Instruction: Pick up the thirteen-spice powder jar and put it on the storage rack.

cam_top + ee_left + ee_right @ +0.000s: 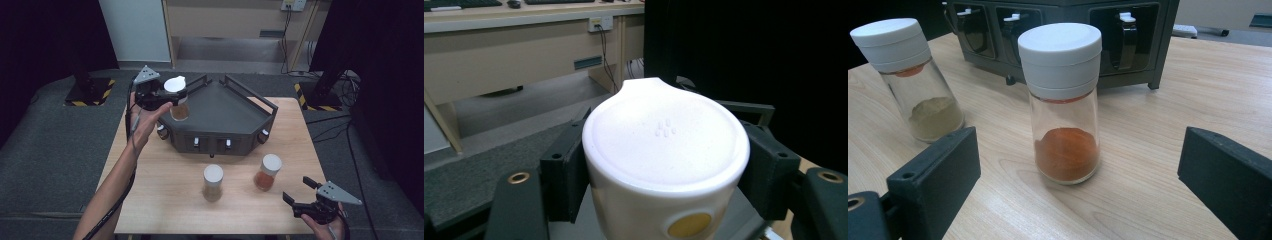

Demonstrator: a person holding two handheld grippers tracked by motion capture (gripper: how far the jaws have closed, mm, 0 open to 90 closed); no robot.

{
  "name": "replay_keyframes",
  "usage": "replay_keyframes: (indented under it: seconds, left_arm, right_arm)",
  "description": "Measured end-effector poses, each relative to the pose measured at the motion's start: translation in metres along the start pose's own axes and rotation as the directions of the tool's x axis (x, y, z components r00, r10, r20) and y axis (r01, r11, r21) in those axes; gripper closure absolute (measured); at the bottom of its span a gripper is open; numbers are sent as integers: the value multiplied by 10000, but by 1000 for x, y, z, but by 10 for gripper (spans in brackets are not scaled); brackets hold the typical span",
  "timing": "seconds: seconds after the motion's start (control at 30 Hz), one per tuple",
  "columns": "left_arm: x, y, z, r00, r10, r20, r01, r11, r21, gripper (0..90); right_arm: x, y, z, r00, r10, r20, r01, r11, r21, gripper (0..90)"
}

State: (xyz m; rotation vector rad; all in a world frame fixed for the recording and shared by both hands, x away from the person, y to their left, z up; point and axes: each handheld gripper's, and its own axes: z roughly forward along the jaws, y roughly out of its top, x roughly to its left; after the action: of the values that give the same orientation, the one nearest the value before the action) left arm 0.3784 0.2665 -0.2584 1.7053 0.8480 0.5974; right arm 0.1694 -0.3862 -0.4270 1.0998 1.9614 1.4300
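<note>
Item: spice jar (178, 102), white lid, brown contents. Location: aloft over the near-left corner of the dark rack (235, 102), clamped by its lid in the left hand-held gripper (167, 97).

Right hand-held gripper (300, 190): jaws wide, empty, facing the orange jar (267, 172); tan jar (213, 183) stands beside it on the counter (165, 200).

Handling note: keep the jar upright and lower it squarely; which rack slot is meant is probably not visible from above.

Light wooden table (165, 200), pale grain, standing on grey carpet. Dark angular rack (220, 112) sits at far middle of tabletop, front face with small slots toward near edge. Two glass jars with white lids stand upright in front of rack, near each other but apart: jar of tan powder (213, 183) at centre, jar of orange powder (268, 172) to its right.
</note>
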Motion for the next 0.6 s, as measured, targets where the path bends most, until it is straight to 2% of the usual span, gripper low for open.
replay_keyframes:
  seconds: [0.13, 0.37, 0.6]
  left_arm:
    - [1, -3, 11, 9997, 83, -245, -81, 9999, 67, 299]
    - [0, -14, 28, 9969, -205, -759, 213, 9997, 96, 299]
    - [4, -22, 36, 9956, -343, -869, 358, 9992, 153, 299]
  right_arm:
    - [-1, 0, 0, 10000, 3, -11, -3, 10000, -14, 33]
    - [-1, 0, 0, 10000, 27, -19, -27, 10000, -27, 33]
    - [-1, -1, 0, 10000, 62, -42, -63, 10000, -33, 33]
